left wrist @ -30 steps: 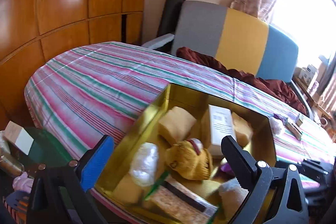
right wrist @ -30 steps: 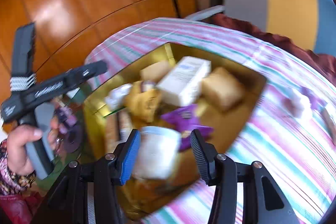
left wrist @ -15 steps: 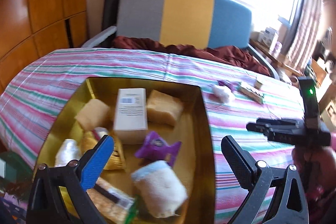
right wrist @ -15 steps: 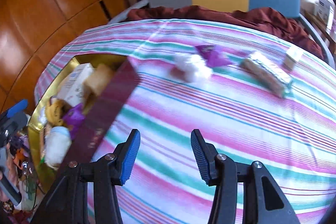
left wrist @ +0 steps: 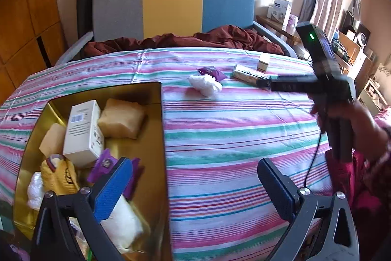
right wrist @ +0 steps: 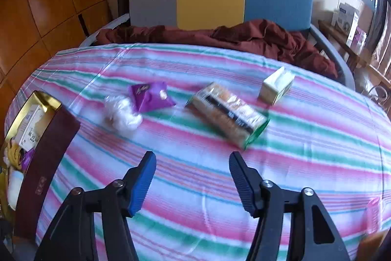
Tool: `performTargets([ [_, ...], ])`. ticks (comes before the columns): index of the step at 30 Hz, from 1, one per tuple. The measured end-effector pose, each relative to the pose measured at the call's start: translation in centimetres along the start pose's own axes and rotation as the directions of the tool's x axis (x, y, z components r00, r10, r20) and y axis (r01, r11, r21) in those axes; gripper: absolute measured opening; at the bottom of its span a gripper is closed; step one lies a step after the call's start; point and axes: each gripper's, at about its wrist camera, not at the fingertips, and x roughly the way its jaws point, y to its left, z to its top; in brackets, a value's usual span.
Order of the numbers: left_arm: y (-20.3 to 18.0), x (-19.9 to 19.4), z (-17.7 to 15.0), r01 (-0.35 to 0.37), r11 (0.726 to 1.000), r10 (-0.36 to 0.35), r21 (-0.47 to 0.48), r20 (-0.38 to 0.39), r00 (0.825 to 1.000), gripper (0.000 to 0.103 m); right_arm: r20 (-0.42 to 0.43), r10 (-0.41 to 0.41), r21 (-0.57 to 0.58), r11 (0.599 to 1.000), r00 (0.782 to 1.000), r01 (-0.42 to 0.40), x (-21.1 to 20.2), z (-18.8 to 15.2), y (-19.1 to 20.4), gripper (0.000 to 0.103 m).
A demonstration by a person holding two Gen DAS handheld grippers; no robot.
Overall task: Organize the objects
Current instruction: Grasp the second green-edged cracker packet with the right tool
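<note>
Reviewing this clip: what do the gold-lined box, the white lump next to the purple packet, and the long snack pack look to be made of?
Gold-lined box: probably rigid cardboard, mirror-like gold foil inside, matte maroon outside.
White lump: looks like crinkly thin clear plastic around something white; the contents are unclear.
Long snack pack: glossy clear film with a green edge, highlights showing, biscuit-like pieces visible inside, though blurred.

The right gripper (right wrist: 192, 176), earlier holding a white bundle (left wrist: 123, 224) over the gold box (left wrist: 163, 129), has just opened empty. The bundle now lies inside, at 6 o'clock.

Both wrist views look steeply down across the striped cloth (right wrist: 305, 138) toward the headboard (left wrist: 171, 1) at twelve o'clock, sharing the white wad (left wrist: 205, 86) and the gold box (left wrist: 156, 114).
</note>
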Motion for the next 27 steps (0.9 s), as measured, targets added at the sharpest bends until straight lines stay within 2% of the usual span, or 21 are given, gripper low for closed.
performTargets([
  [3, -0.9, 0.5, 0.0, -0.001, 1.000, 0.002, 0.023, -0.021, 1.000, 0.103, 0.011, -0.013, -0.004, 1.000, 1.000, 0.013, 1.1, 2.1, -1.5, 0.071],
  [8, -2.2, 1.1, -0.1, 0.005, 0.998, -0.002, 0.057, -0.042, 0.999, 0.103, -0.030, -0.015, 0.008, 1.000, 0.999, 0.015, 3.9, 4.0, -3.2, 0.071],
  [11, -2.6, 1.5, -0.3, 0.004, 0.998, 0.000, 0.066, -0.055, 0.999, 0.103, -0.051, -0.026, 0.003, 1.000, 0.998, 0.026, 5.2, 4.2, -3.7, 0.071],
  [16, -3.0, 2.4, -0.4, 0.008, 0.998, -0.003, 0.055, -0.082, 0.997, 0.103, -0.084, 0.007, 0.003, 1.000, 0.996, -0.007, 6.6, 4.0, -4.3, 0.071],
  [22, -4.0, 2.9, 0.2, 0.013, 0.998, -0.008, 0.069, -0.076, 0.997, 0.103, -0.112, 0.033, -0.002, 0.999, 0.993, -0.033, 7.7, 3.2, -4.0, 0.071],
  [25, -4.6, 3.2, 0.5, 0.018, 0.996, -0.012, 0.082, -0.073, 0.997, 0.103, -0.120, 0.050, 0.025, 0.999, 0.991, -0.047, 7.9, 2.9, -3.9, 0.062],
  [27, -5.0, 3.5, 0.7, 0.015, 0.996, -0.008, 0.091, -0.068, 0.998, 0.103, -0.115, 0.040, 0.020, 0.999, 0.993, -0.038, 7.7, 2.5, -3.7, 0.060],
])
